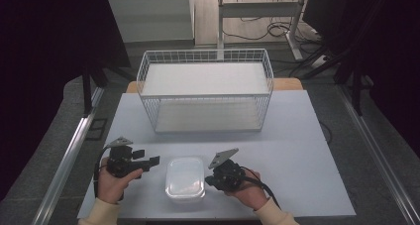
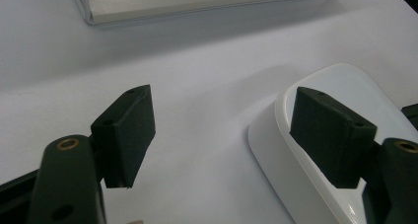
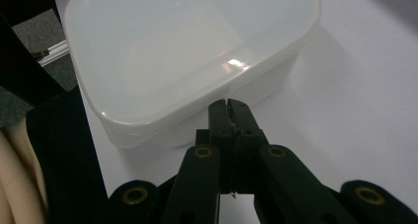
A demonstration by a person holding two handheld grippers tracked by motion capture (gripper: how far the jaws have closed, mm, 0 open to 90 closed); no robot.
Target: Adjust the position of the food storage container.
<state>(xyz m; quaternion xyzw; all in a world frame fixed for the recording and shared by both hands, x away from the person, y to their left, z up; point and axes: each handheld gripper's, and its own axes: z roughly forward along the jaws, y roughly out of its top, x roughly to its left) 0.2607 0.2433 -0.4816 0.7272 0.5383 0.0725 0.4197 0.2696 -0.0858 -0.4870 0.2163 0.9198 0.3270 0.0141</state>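
Container, white translucent plastic with rounded corners and its lid on, is sitting on the pale table near the front edge, between the two tools. Contents are not readable through the cloudy lid; in the right gripper view the container is showing only a faint paler patch and a glare spot.

Wire basket, white, is standing well behind the container toward the far edge of the table. It is holding two flat white shelf panels, one up and one down, with nothing lying on either.

Left tool is being held in the person's left hand, just to the left of the container, jaws spread wide apart and gripping nothing. In the left gripper view the left tool is straddling bare table, with its right-hand jaw overlapping the container corner; contact cannot be told.

Right tool is being held in the right hand, at the container's right side. In the right gripper view the right tool is showing its jaws pressed together, tips just at the container wall under the lid rim; whether touching is unclear.

Basket base is cut off at the top of the left gripper view. Both cream sleeves are running out of the bottom of the high view.
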